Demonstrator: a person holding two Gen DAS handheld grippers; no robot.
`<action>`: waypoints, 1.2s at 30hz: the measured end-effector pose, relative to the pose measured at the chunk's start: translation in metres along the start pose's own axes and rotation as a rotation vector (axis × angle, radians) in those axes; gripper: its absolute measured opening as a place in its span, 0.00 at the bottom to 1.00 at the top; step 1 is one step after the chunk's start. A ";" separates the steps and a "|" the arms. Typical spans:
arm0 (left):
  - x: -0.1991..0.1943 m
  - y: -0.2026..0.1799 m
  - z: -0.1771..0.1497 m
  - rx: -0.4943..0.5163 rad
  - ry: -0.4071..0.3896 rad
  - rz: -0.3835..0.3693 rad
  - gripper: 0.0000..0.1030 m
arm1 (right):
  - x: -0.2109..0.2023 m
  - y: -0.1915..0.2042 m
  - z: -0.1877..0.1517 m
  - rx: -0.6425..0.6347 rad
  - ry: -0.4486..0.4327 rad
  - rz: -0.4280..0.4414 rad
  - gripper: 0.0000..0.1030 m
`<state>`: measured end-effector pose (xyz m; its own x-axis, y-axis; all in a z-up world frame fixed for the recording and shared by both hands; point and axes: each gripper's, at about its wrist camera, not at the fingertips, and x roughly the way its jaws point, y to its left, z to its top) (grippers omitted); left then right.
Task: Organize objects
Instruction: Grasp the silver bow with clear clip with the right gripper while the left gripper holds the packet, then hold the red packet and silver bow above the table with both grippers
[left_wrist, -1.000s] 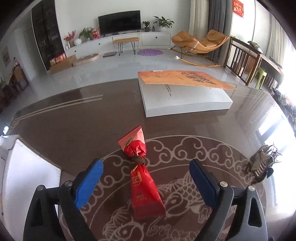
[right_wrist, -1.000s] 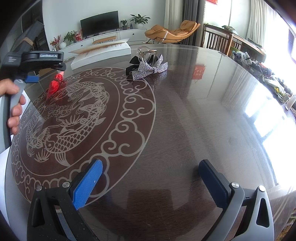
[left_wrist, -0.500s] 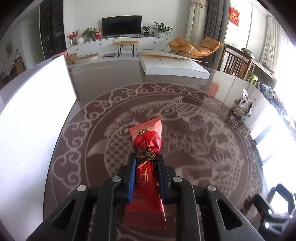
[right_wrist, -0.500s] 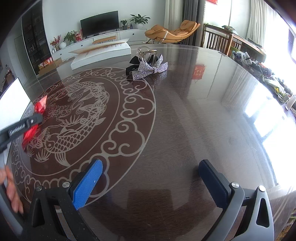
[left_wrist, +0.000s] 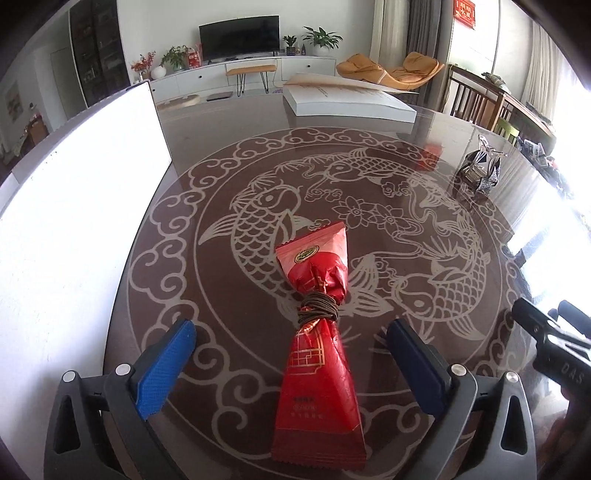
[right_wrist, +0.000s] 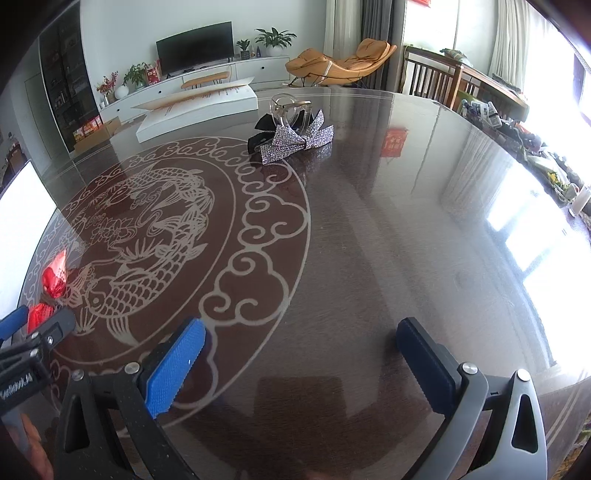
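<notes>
A red foil packet (left_wrist: 317, 350) tied at its waist with brown cord lies on the dark glass table, over the carp pattern. My left gripper (left_wrist: 291, 354) is open, its blue pads wide on either side of the packet and apart from it. The packet also shows at the far left of the right wrist view (right_wrist: 53, 284), beside the left gripper. My right gripper (right_wrist: 301, 360) is open and empty above bare table. A sparkly silver bow with a clear hair clip (right_wrist: 295, 136) sits further back; it also shows in the left wrist view (left_wrist: 480, 170).
A white board (left_wrist: 74, 229) stands along the table's left side. A large white flat box (left_wrist: 347, 101) lies at the far end. The right gripper's body (left_wrist: 557, 354) shows at the right edge of the left wrist view. Chairs stand beyond the table's right edge.
My left gripper, shut on the red packet half a second ago, has opened and let it go onto the table. The right gripper has stayed still and open.
</notes>
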<state>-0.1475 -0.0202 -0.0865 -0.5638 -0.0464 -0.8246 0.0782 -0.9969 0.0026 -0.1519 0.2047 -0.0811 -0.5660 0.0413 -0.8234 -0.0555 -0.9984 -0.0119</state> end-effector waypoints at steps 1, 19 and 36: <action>0.000 0.000 0.000 -0.001 -0.001 0.000 1.00 | 0.005 0.001 0.008 -0.004 0.009 0.003 1.00; 0.004 -0.001 0.000 -0.007 -0.004 0.007 1.00 | 0.098 0.002 0.164 0.107 0.026 -0.069 0.55; 0.005 -0.002 0.000 -0.007 -0.005 0.004 1.00 | -0.042 0.031 -0.050 -0.120 -0.058 0.090 0.61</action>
<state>-0.1505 -0.0185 -0.0908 -0.5672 -0.0506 -0.8220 0.0864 -0.9963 0.0017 -0.0883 0.1703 -0.0754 -0.6108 -0.0496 -0.7903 0.0942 -0.9955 -0.0103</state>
